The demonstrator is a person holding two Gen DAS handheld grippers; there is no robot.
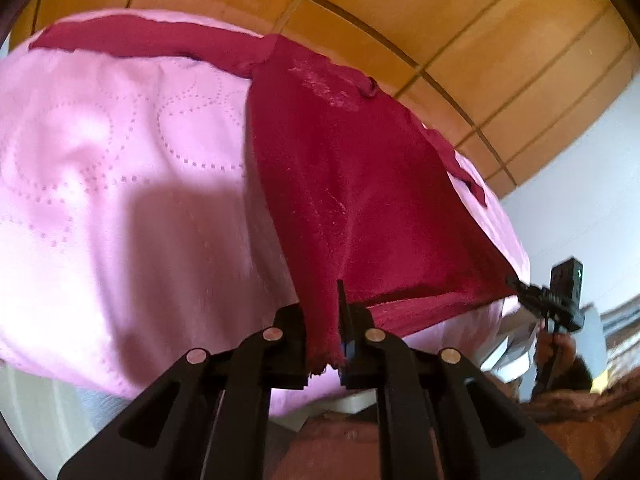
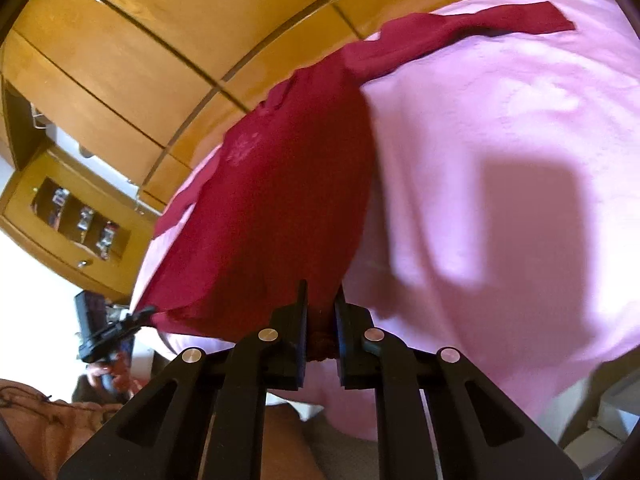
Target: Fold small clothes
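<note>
A dark red long-sleeved garment (image 1: 352, 184) lies on a pink quilted bed cover (image 1: 120, 160), its near hem lifted. My left gripper (image 1: 324, 320) is shut on one hem corner. My right gripper (image 2: 322, 320) is shut on the other hem corner of the red garment (image 2: 288, 200). Each gripper shows in the other's view: the right gripper (image 1: 516, 282) at the right, the left gripper (image 2: 148, 312) at the left, each pinching a corner. One sleeve (image 1: 140, 40) stretches along the far edge of the bed cover (image 2: 500, 160).
A wooden wardrobe (image 1: 440, 20) stands behind the bed. A wooden cabinet with small shelf openings (image 2: 80, 216) is at the left in the right wrist view. A white wall (image 1: 592, 180) is at the right. The person's brown clothing (image 2: 36, 412) shows below.
</note>
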